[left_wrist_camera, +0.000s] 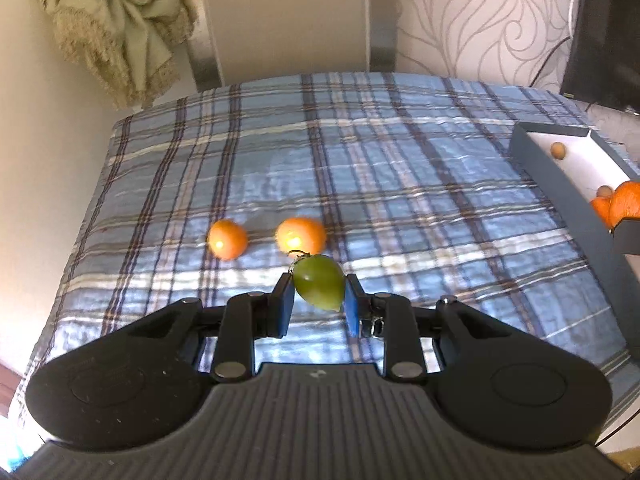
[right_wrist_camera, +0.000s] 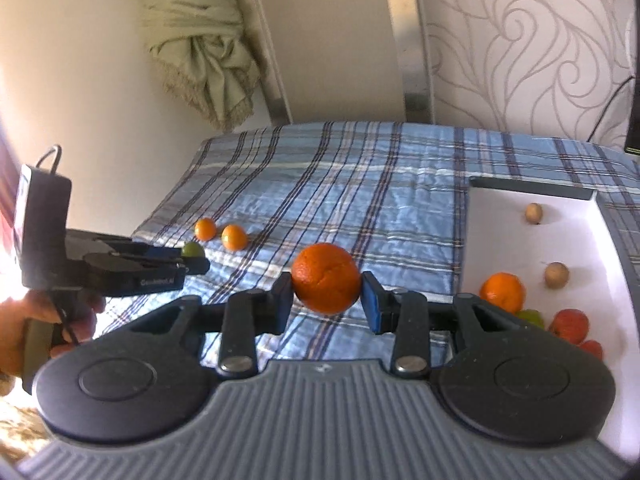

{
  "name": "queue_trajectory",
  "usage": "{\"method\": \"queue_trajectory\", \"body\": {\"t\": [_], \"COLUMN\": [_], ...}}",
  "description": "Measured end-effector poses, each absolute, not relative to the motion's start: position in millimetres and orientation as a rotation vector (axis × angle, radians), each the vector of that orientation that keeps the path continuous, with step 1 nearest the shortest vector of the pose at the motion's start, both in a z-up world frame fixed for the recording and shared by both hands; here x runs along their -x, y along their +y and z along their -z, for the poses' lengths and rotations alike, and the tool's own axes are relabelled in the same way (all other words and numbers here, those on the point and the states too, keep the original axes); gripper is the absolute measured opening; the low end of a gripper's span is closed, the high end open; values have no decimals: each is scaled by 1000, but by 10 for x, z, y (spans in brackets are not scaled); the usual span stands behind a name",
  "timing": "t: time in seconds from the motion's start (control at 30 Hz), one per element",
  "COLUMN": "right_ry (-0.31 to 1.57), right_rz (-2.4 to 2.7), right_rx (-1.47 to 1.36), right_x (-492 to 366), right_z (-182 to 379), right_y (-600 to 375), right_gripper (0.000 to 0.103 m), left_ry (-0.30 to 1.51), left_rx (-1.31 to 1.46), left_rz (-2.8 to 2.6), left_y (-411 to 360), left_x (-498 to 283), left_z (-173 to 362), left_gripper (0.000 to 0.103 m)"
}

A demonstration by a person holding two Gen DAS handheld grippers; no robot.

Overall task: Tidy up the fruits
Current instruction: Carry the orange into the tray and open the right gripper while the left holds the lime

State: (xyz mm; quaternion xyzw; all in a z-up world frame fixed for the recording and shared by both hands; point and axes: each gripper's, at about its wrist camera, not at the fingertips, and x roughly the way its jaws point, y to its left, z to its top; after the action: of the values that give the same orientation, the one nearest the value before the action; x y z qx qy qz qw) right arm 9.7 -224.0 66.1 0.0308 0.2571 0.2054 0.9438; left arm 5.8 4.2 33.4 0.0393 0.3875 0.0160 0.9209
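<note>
Left hand-held gripper [left_wrist_camera: 319, 295] clamps green fruit [left_wrist_camera: 320, 282], right [right_wrist_camera: 326, 292] orange [right_wrist_camera: 326, 278], over plaid cloth [left_wrist_camera: 360, 152].

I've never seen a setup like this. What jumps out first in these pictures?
Two hand-held grippers each clamp a fruit above a blue plaid cloth: the right gripper holds a big orange, the left gripper a green fruit. Two small oranges lie on the cloth, and a white-lined box at right already holds several fruits.

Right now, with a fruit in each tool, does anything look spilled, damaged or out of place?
Nothing is spilled or damaged. The only strays are two small oranges lying loose on the plaid cloth, apart from the box that holds the other fruit. Both held fruits look intact.
</note>
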Motion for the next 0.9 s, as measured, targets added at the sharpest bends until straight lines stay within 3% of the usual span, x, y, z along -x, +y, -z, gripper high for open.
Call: {"method": "queue_trajectory", "body": {"t": [0.4, 0.9], "right_ry": [490, 520], "right_rz": [-324, -164], "right_rx": [-105, -129], "right_x": [123, 409], "right_z": [-693, -510], "right_y": [-2777, -3443], "right_gripper": [39, 39], "left_ry": [730, 708], "left_rx": [-99, -101], "left_rz": [68, 200], "left_y": [-588, -1375], "left_x": [-73, 116], "left_z": [-569, -471], "left_gripper": [31, 31]}}
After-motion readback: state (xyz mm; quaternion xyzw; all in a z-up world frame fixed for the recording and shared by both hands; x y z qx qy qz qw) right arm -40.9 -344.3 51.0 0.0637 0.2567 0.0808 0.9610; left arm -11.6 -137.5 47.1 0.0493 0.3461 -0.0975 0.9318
